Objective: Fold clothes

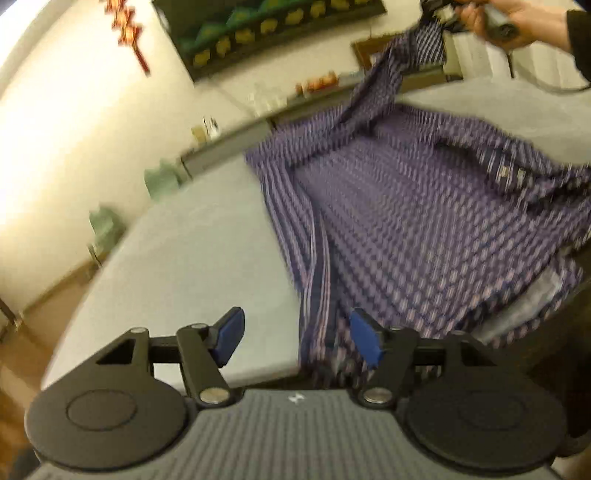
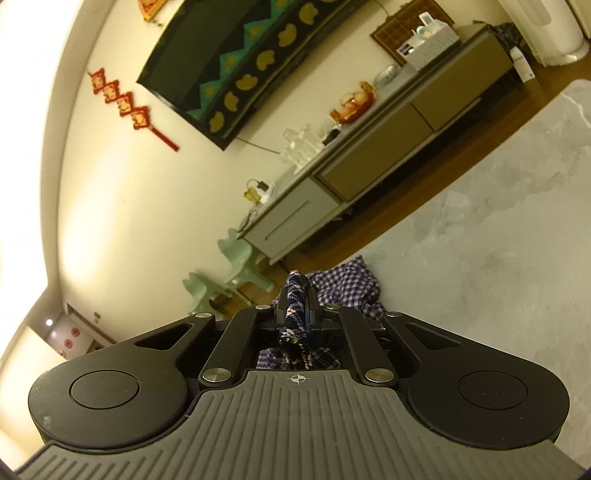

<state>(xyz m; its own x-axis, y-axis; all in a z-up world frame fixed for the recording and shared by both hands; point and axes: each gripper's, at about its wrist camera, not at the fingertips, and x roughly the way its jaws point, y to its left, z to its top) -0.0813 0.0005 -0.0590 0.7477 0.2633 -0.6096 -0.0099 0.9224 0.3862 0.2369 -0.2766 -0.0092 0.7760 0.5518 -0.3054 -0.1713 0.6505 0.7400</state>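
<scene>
A purple checked shirt [image 1: 406, 221] lies spread over the grey table [image 1: 184, 258], blurred in the left wrist view. My left gripper [image 1: 297, 341] is open at the table's near edge. The shirt's near hem hangs between its blue pads [image 1: 231, 338] without being pressed. At the top right, a hand holds my right gripper [image 1: 448, 14], which lifts one corner of the shirt off the table. In the right wrist view my right gripper [image 2: 297, 295] is shut on a bunched fold of the shirt [image 2: 295, 291], with more of the cloth hanging below and behind it.
A long low sideboard [image 2: 369, 162] with glassware and a fruit bowl stands along the far wall. Two pale green stools [image 2: 236, 266] stand on the wooden floor beside it. A dark wall hanging [image 2: 236, 62] and a red ornament [image 2: 125, 99] are above.
</scene>
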